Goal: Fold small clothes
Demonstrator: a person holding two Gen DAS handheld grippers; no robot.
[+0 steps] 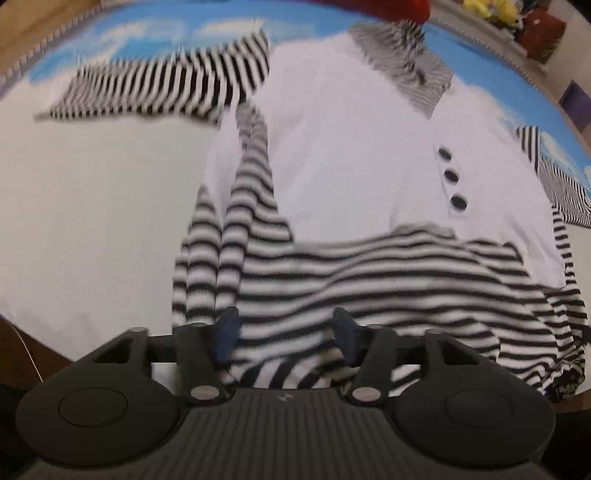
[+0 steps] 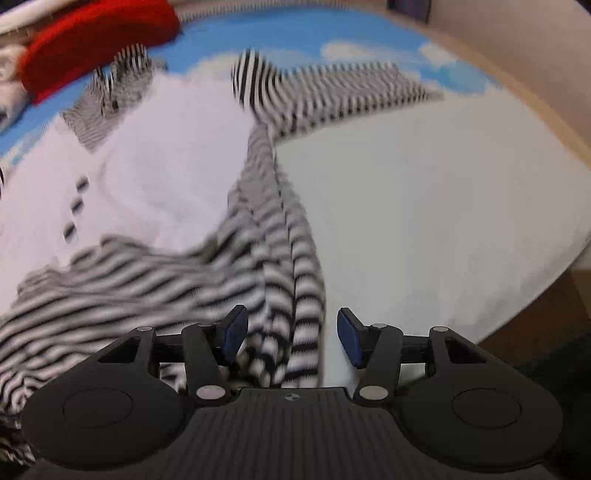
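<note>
A small white top (image 1: 351,140) with black-and-white striped sleeves, a striped collar (image 1: 406,62) and three black buttons (image 1: 450,175) lies on the sky-print cloth (image 1: 92,184). Its striped lower part (image 1: 369,280) is folded up over the white body. One sleeve (image 1: 159,88) stretches out to the left. My left gripper (image 1: 287,328) hangs open just above the striped fold, and its pads stand clear of the fabric. In the right wrist view the garment (image 2: 159,155) has a bunched striped edge (image 2: 288,295) running between my right gripper's (image 2: 291,332) open jaws, untouched by either pad.
A red garment (image 2: 96,33) and folded white clothes (image 2: 11,62) lie at the far edge of the cloth. Yellow and dark objects (image 1: 491,11) sit beyond the table's far right. The wooden table edge (image 2: 524,325) shows at the right, with bare cloth (image 2: 424,221) beside the top.
</note>
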